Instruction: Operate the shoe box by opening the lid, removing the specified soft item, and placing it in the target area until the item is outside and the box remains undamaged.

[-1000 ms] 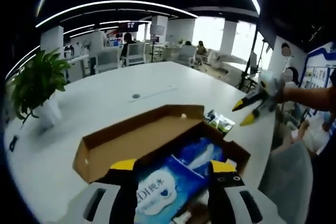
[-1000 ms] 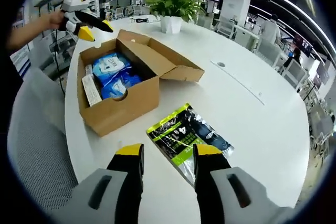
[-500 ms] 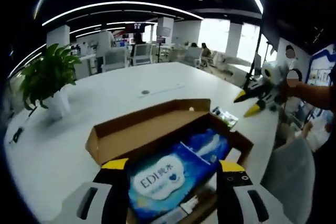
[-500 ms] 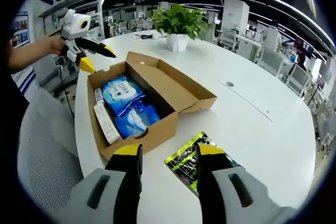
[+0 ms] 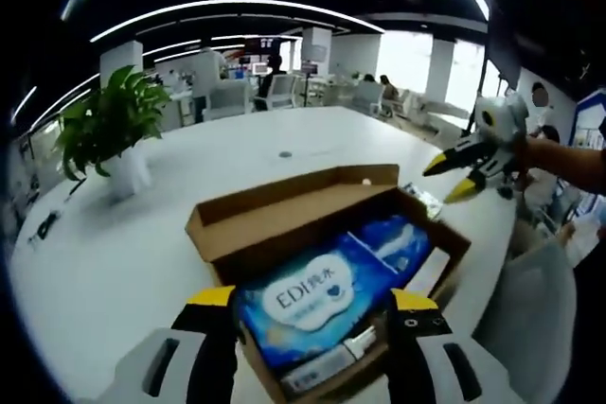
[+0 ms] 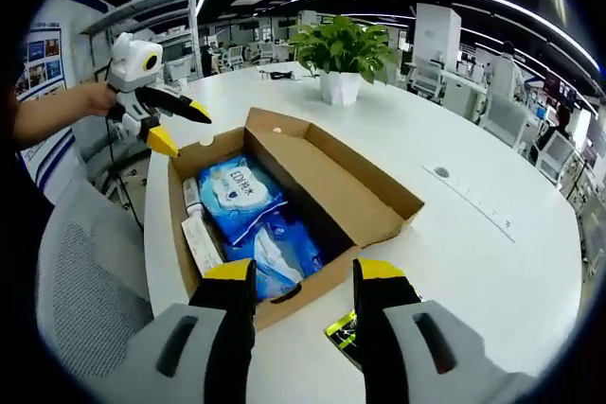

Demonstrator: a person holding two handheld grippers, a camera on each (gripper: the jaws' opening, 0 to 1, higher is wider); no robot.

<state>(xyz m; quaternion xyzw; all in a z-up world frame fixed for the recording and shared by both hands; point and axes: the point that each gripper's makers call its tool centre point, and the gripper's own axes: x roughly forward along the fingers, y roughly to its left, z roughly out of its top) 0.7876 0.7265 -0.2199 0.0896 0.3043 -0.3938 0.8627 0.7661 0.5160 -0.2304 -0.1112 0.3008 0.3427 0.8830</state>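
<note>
The brown shoe box (image 5: 284,219) stands open on the white table, its lid (image 6: 350,186) folded out flat to one side. Inside lie a blue soft pack marked EDI (image 5: 322,286) (image 6: 241,191), a second blue pack (image 5: 393,243) (image 6: 275,248) and a white tube box (image 6: 201,243) along one wall. My left gripper (image 5: 312,302) hovers open over the near end of the box, above the EDI pack, and appears in the right gripper view (image 6: 170,128) with its jaws spread. My right gripper (image 6: 303,273) is open at the opposite end, holding nothing; it appears held open in a hand (image 5: 454,177).
A green-and-black packet (image 6: 343,331) lies on the table just outside the box, partly under my right jaws. A potted plant (image 5: 109,130) (image 6: 346,44) stands further back. A grey mesh chair (image 6: 85,300) sits at the table's edge. Desks and people fill the office behind.
Both views have drawn closer to the box, so it looks larger and more centred. The green packet has slid down under the right jaws. Nothing has been gripped.
</note>
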